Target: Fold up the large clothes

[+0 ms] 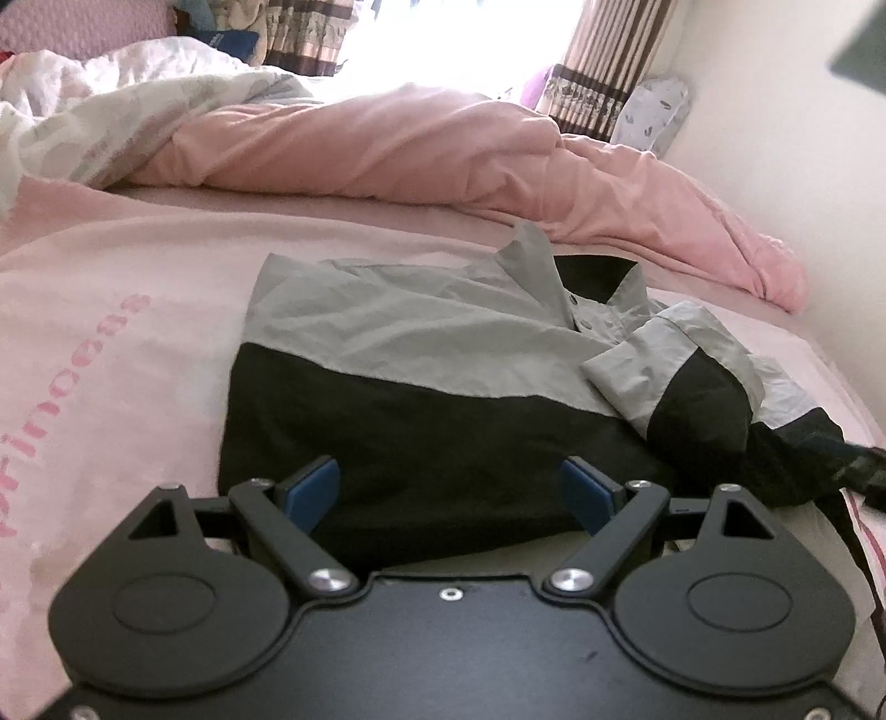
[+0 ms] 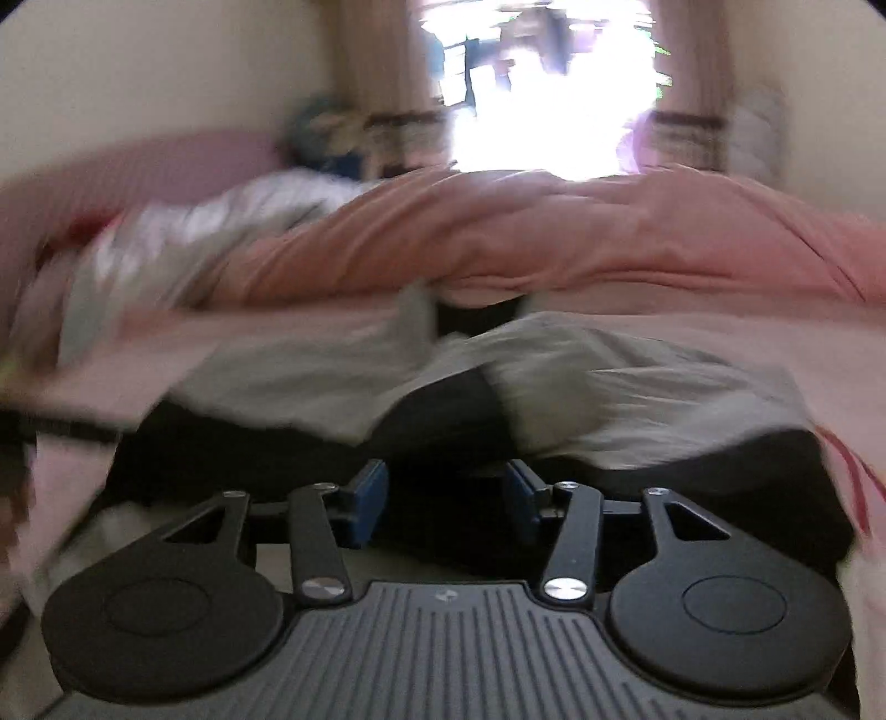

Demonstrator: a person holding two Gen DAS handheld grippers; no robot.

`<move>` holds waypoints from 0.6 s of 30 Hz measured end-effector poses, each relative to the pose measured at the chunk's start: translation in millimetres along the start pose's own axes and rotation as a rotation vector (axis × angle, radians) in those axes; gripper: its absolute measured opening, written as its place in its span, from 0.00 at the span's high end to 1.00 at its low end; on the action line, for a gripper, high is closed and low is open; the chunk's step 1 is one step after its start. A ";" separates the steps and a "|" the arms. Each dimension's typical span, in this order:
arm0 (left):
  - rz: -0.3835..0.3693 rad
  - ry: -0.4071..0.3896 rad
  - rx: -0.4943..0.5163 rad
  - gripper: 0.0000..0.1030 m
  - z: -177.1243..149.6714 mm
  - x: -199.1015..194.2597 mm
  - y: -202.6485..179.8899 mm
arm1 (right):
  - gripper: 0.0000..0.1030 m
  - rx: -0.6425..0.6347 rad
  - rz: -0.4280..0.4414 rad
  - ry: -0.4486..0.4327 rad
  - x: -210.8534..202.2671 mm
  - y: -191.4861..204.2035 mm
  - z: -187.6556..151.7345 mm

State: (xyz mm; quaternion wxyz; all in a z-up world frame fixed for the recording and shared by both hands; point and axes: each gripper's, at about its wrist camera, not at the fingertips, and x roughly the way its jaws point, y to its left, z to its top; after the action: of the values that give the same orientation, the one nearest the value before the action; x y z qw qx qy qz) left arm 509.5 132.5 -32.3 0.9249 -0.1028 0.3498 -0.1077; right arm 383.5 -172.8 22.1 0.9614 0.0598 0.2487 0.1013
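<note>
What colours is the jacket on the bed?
The jacket is light grey on top and black below, clearest in the left wrist view.

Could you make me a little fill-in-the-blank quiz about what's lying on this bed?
1. The jacket is grey on top and ____ below.
2. It lies on a ____ bed sheet.
3. The left gripper has ____ pads.
4. Behind the jacket, the pink duvet lies ____.

Answers: black; pink; blue; bunched up

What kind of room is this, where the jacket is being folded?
Most likely a bedroom in a home. The grey-and-black jacket lies on a bed with a pink sheet, a rumpled pink duvet is heaped behind it, and striped curtains frame a bright window.
</note>
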 end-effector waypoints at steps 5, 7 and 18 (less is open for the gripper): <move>-0.004 0.006 -0.003 0.15 -1.8 3.1 0.3 | 0.32 0.290 -0.020 -0.005 23.0 -64.5 17.6; -0.004 0.006 -0.010 0.15 -2.4 1.8 1.9 | 0.32 0.409 0.019 0.019 44.9 -78.2 16.1; 0.045 -0.008 -0.026 0.15 1.7 -11.0 19.0 | 0.68 0.589 0.279 0.010 81.5 -40.7 16.8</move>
State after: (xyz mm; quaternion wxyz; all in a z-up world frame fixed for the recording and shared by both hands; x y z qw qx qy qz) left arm 505.0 153.9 -29.2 0.9271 -0.1071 0.3497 -0.0821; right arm 468.2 -195.1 -8.0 0.8784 0.3684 0.2613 0.1561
